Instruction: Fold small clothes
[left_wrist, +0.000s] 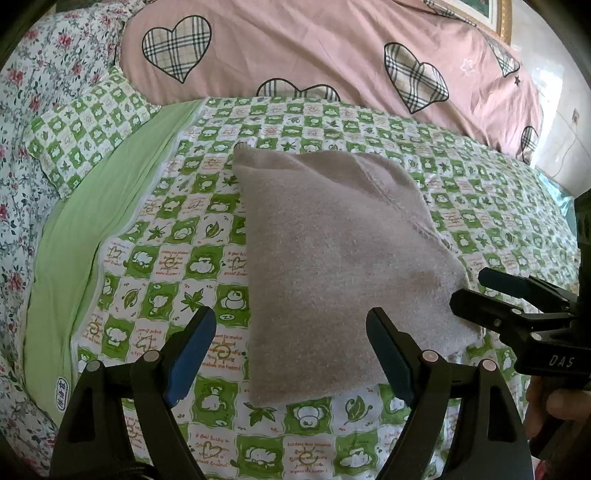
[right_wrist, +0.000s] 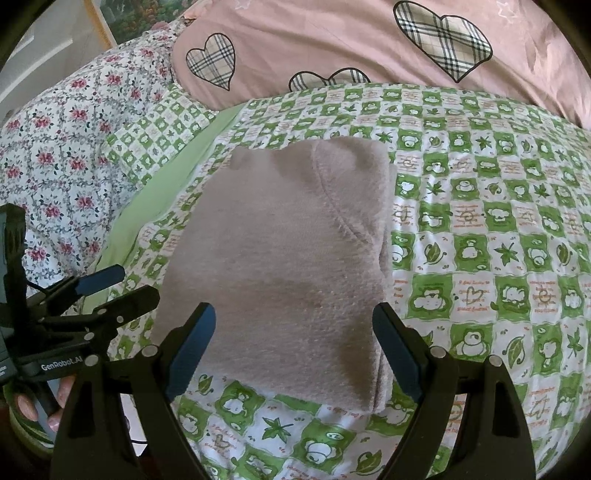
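A folded grey-pink fleece garment (left_wrist: 332, 251) lies flat on the green-and-white checked bedspread (left_wrist: 155, 266), with a pink heart-print quilt (left_wrist: 314, 48) beyond it at 12 o'clock. The left gripper (left_wrist: 291, 354) hovers with jaws spread wide and empty, the garment's near edge between its fingers. The right gripper (right_wrist: 293, 350), likewise wide apart and holding nothing, appears at 3 o'clock in the left view.
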